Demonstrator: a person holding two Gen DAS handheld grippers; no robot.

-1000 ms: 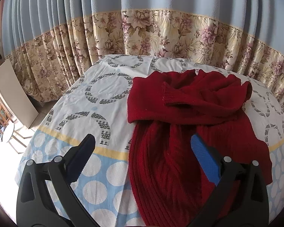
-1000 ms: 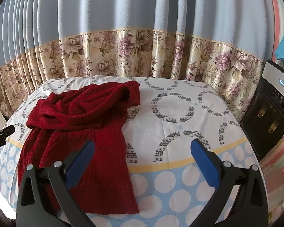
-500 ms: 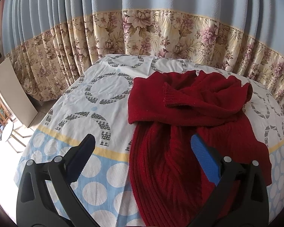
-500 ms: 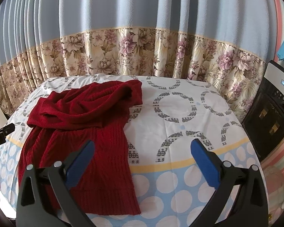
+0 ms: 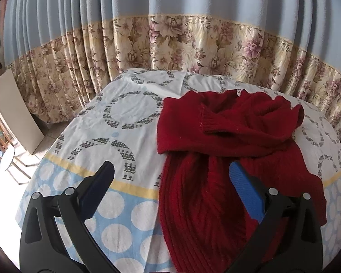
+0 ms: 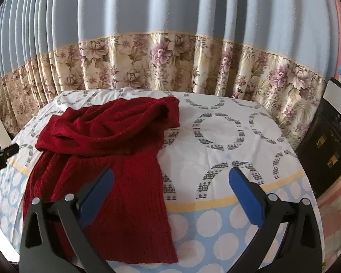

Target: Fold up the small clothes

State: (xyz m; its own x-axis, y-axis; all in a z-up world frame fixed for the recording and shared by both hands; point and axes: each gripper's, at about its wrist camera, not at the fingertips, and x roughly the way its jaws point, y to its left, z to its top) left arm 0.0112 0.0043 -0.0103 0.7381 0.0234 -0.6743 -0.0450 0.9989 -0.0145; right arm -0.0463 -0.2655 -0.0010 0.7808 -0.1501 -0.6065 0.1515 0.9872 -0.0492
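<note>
A dark red knitted sweater (image 5: pixel 216 159) lies on the round table, its upper part and sleeves bunched in a heap at the far side, its ribbed body stretching toward me. It also shows in the right wrist view (image 6: pixel 106 159). My left gripper (image 5: pixel 170 170) is open and empty, above the sweater's left edge. My right gripper (image 6: pixel 170 175) is open and empty, above the sweater's right edge. The left gripper's tip (image 6: pixel 2 153) shows at the left edge of the right wrist view.
The table wears a white and light blue cloth (image 5: pixel 116 122) with grey rings and white dots. A blue and floral curtain (image 6: pixel 170 68) hangs close behind. A dark appliance (image 6: pixel 329 150) stands at the right. A leaning board (image 5: pixel 13 113) and stool stand at the left.
Both grippers have drifted slightly; the sweater sits a little lower in the right wrist view. The sweater has not moved and both grippers stay open.
</note>
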